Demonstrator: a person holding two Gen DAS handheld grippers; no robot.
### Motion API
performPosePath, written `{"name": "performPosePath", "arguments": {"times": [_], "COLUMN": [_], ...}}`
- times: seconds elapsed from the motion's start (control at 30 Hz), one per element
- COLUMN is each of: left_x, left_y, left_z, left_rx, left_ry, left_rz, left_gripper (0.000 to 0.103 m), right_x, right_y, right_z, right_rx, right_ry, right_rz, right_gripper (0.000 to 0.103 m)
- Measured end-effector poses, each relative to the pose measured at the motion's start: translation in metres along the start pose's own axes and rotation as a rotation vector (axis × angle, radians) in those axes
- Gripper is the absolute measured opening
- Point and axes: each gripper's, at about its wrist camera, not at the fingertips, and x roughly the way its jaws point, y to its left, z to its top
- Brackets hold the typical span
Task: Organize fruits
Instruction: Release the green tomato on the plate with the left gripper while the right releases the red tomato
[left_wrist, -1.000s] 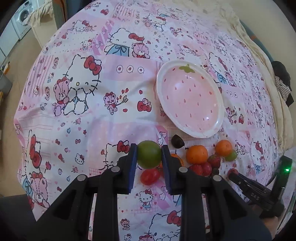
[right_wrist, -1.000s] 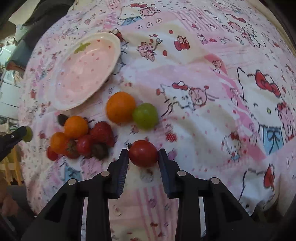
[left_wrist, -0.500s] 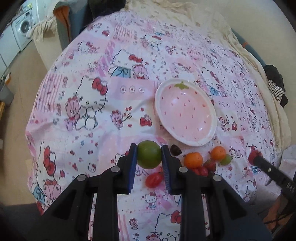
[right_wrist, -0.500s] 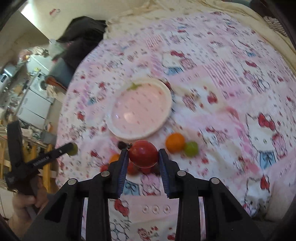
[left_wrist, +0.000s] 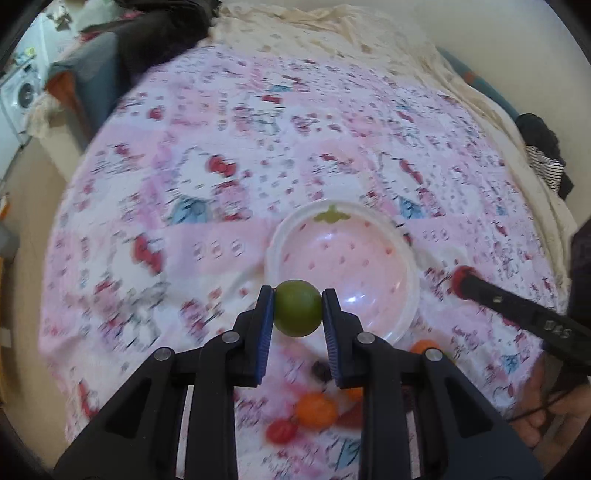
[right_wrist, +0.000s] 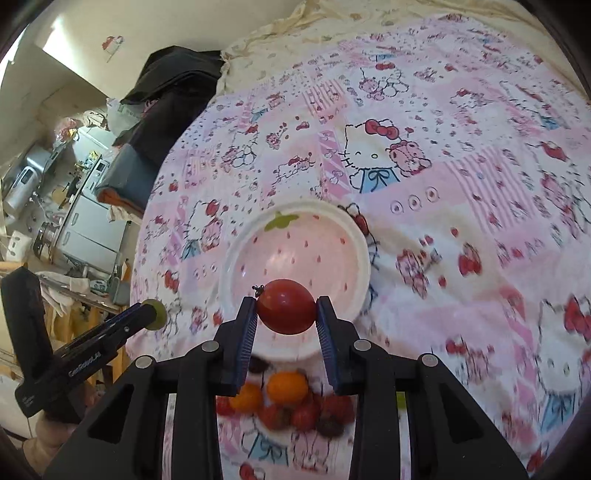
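Observation:
My left gripper (left_wrist: 297, 314) is shut on a green lime (left_wrist: 298, 311), held above the near rim of the pink strawberry-pattern plate (left_wrist: 391, 236). My right gripper (right_wrist: 286, 314) is shut on a red tomato (right_wrist: 286, 311), held over the near part of the same plate (right_wrist: 325, 225). The right gripper with its tomato also shows in the left wrist view (left_wrist: 461, 282). The left gripper with its lime also shows in the right wrist view (right_wrist: 155, 314). The plate holds nothing.
A cluster of oranges (right_wrist: 287, 386), strawberries and small tomatoes (right_wrist: 304, 417) lies on the Hello Kitty bedsheet just in front of the plate; it also shows in the left wrist view (left_wrist: 316, 408). Dark clothes (right_wrist: 173, 85) lie at the bed's far corner.
Both grippers have risen off the sheet with their fruits and moved forward over the plate. The fruit pile now lies below and behind the fingers.

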Motion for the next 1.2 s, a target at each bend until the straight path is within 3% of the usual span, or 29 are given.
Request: {"name": "performPosePath", "arguments": {"times": [0.2,0.43,0.9,0.97,1.03,1.07,1.13,1.2], "left_x": [0.053,0.099,0.130,0.132,0.133,0.132,0.129,0.125], "left_y": [-0.008,-0.015,-0.017,-0.020,-0.022,-0.024,-0.026,-0.028], "left_z": [0.023,0.021,0.019,0.020,0.020,0.020,0.020,0.021], "left_rx": [0.036,0.078,0.083,0.092,0.101,0.104,0.112,0.126], "left_ry": [0.052,0.097,0.113,0.106,0.107,0.104,0.085,0.067], "left_rz": [0.007,0.041,0.042,0.052,0.059,0.062,0.079,0.095], "left_gripper": [0.022,0.022,0.023,0.024,0.033,0.037,0.057,0.063], "right_x": [0.045,0.097,0.119,0.117,0.114,0.113,0.110,0.106], "right_y": [-0.007,-0.027,-0.042,-0.043,-0.044,-0.045,-0.043,-0.042], "right_z": [0.031,0.037,0.039,0.039,0.040,0.040,0.041,0.043], "right_rx": [0.002,0.077,0.163,0.176,0.190,0.189,0.178,0.177], "right_ry": [0.047,0.135,0.179,0.179,0.166,0.163,0.158,0.145], "right_rz": [0.000,0.000,0.016,0.027,0.033,0.032,0.033,0.035], "right_gripper": [0.034,0.034,0.037,0.044,0.056,0.056,0.056,0.056]}}
